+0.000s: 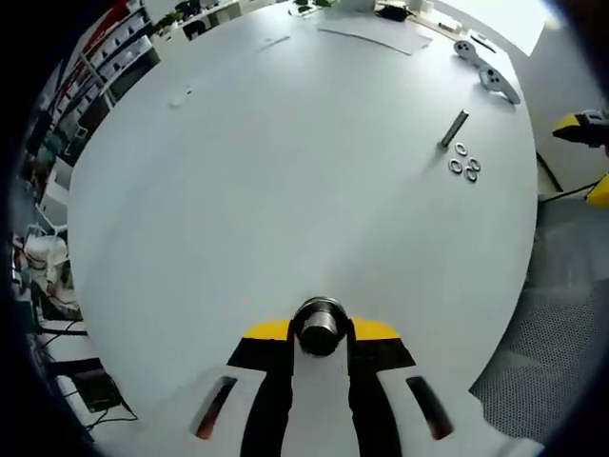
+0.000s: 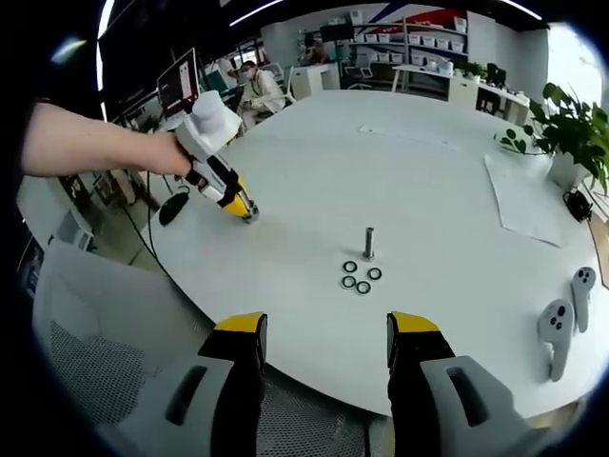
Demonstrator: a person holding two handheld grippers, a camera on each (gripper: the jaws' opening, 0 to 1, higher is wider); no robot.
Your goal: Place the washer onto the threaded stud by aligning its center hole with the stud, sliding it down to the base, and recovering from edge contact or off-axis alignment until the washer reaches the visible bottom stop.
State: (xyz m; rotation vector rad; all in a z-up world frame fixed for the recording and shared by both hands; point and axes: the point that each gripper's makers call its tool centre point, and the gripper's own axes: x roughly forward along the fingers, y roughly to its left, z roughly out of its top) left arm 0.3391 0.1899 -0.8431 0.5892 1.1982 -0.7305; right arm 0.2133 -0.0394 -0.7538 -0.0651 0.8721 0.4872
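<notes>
White table (image 2: 314,181), round and mostly bare, and the stud (image 2: 368,243) stands upright a bit in from the near edge in the right gripper view, with four washers (image 2: 361,276) lying flat in a little cluster just beside its base, on the side toward the camera. None of them is on the stud yet, so the job hasn't really started. The right hand-held gripper (image 2: 326,338) hangs just off the table edge with its jaws spread wide and nothing between them. The left hand-held gripper (image 1: 321,328) is pinching a small dark metal cylinder (image 1: 320,326) between its yellow tips, down at the table near the far-left edge, well apart from the stud; I can't tell what that piece is. In the left gripper view the stud (image 1: 454,129) and washers (image 1: 464,166) sit way off toward the opposite edge. What I'd worry about: those washers are thin, flat and bunched together, so a wide jaw coming down could nudge the neighbours or knock the stud over, since it looks freestanding. A washer grabbed tilted would likely catch on the threads instead of dropping to the base.
</notes>
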